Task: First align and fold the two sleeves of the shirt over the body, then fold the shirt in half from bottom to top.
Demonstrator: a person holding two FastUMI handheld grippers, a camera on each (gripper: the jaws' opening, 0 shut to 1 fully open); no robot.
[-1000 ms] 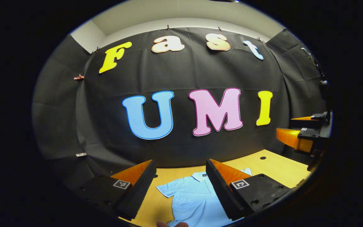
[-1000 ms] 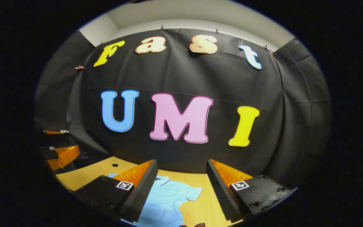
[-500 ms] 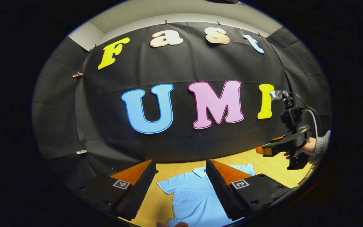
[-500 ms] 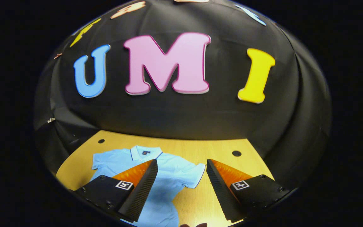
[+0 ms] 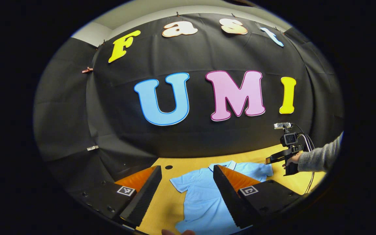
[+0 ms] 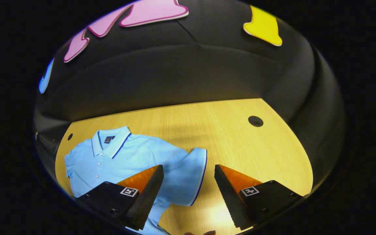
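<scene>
Right gripper point(image 6: 188, 189): jaws wide apart, empty. It has dipped toward the table point(image 6: 240, 143) in the last second and now hangs over the shirt's point(image 6: 132, 156) sleeve point(image 6: 188, 176). Left gripper point(image 5: 186, 191): also spread, empty, higher, little moved. Shirt lies flat, collar toward the wall, sleeves unfolded. Judgement: approach to the first sleeve fold is under way; no grasp yet.
</scene>
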